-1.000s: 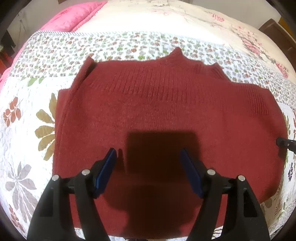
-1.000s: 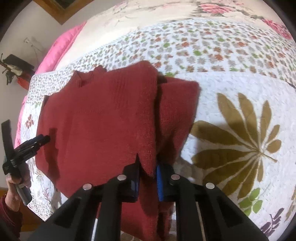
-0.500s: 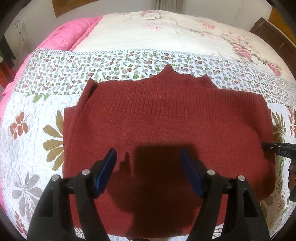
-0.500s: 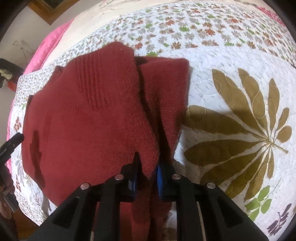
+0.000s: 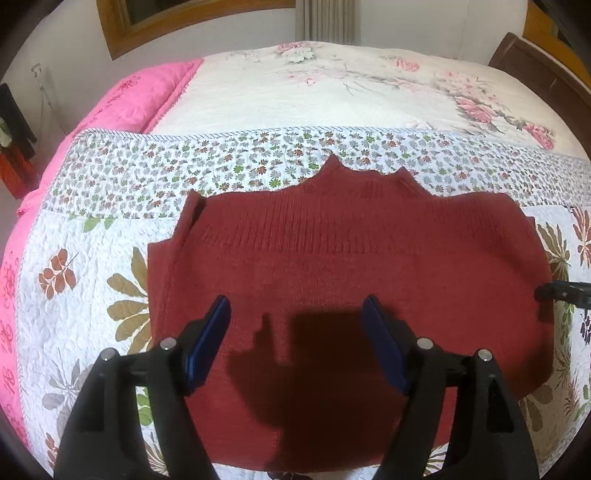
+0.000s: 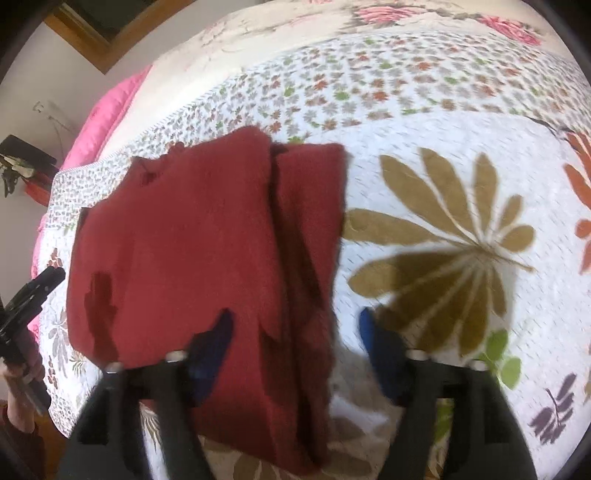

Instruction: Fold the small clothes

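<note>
Motion blur is smearing the right wrist view, softening the red sweater (image 6: 177, 236) and the quilt (image 6: 443, 147). At six o'clock, the frame edge is cutting off the sweater's lower hem.

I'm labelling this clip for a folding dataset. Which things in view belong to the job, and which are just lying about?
Belongs to the job:
- red sweater
- left gripper, jaws open
- right gripper, jaws open
- floral quilt, the work surface

Just lying about:
- pink blanket
- wooden frame on the wall
</note>
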